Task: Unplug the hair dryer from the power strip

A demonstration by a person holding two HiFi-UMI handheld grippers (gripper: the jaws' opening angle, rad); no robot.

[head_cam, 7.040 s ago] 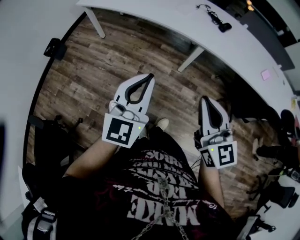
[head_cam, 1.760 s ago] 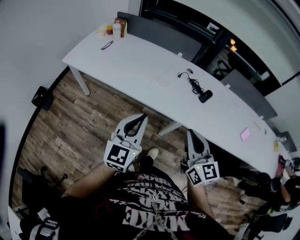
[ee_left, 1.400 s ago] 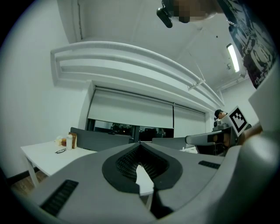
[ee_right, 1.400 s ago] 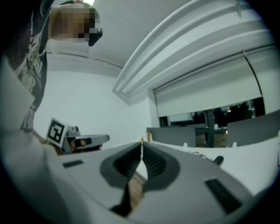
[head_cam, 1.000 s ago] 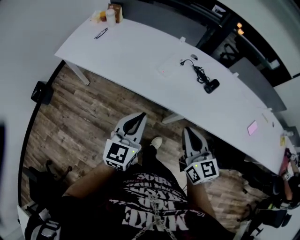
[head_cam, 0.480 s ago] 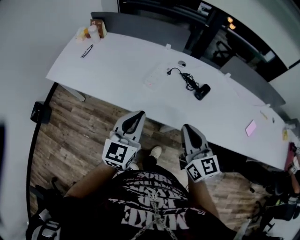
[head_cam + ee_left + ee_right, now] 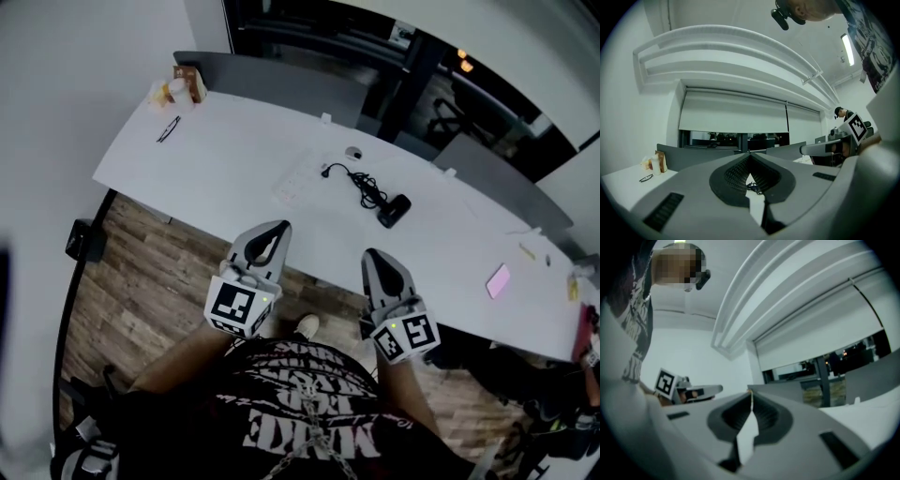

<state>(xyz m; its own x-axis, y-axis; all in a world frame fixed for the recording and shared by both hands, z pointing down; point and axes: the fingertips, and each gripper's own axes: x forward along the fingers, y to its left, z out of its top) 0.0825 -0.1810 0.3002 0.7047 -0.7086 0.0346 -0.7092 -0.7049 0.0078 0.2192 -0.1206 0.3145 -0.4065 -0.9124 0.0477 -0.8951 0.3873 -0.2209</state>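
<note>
The hair dryer (image 7: 395, 209) lies on the long white table (image 7: 234, 159). It is at about 1 o'clock from the right gripper (image 7: 371, 255) and well apart from it. It is small and black. Its long side seems to run from 7 o'clock to 1 o'clock, but it is too small to tell which end blows air. Its black cord (image 7: 364, 187) curls away toward 10 o'clock. The cord ends at the right edge of a flat white power strip (image 7: 298, 178).

The left gripper (image 7: 281, 226) is clenched with its jaw tips touching and grips nothing. The right gripper is clenched and empty too. Both point toward 12 o'clock, side by side, at the near edge of the table. White table top lies between them and the hair dryer.

A small round thing (image 7: 353, 152) sits at 12 o'clock from the cord. A pair of glasses (image 7: 169, 128) lies far off at 9 o'clock. Some bottles and a brown box (image 7: 178, 89) stand at the far left corner. A pink note (image 7: 498, 279) lies at 4 o'clock from the hair dryer. Grey screens (image 7: 281, 80) stand along the far side of the table.
</note>
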